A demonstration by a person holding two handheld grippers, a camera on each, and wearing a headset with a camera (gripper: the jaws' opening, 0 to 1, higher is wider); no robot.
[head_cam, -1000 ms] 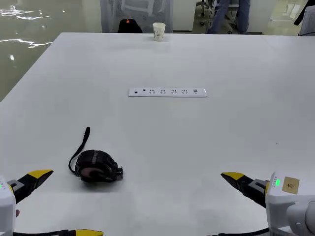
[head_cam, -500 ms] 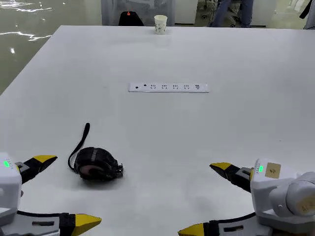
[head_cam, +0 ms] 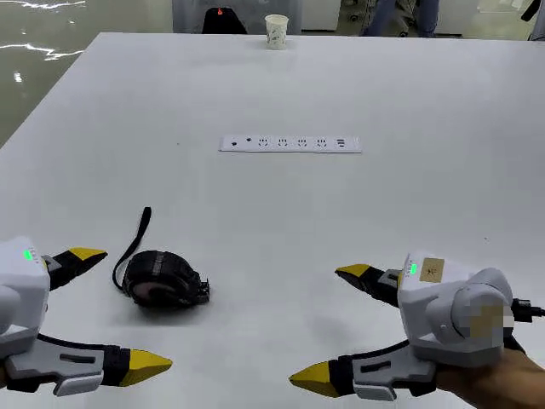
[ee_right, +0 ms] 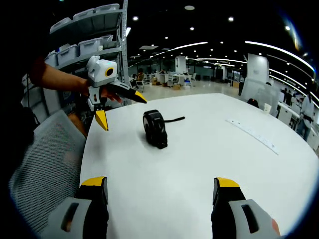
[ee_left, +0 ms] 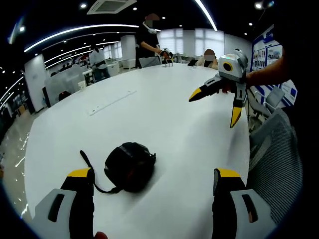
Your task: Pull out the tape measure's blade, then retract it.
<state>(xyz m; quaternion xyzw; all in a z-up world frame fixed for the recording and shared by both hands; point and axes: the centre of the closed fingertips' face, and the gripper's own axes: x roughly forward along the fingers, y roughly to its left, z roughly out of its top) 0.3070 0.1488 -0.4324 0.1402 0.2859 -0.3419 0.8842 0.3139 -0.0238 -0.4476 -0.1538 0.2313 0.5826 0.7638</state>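
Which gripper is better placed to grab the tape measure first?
Left. The left gripper, jaws open, sits right beside the tape measure, which lies just ahead of it. The right gripper, also open, is clearly farther away.

Farther forward: left claw point(head_cam: 134, 308), right claw point(head_cam: 316, 323).

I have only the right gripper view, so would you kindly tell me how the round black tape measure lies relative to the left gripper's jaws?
Observer: The left gripper view shows the round black tape measure on the white table ahead of the left gripper, untouched, nearer the jaw on that view's left; the jaws stand wide apart.
Operator: Thank you. Is anything at the table's far edge?
Observer: Yes, the head view shows a white paper cup standing upright there.
Operator: Is anyone nearby?
Observer: A person in dark clothes stands beyond the table in the left gripper view.
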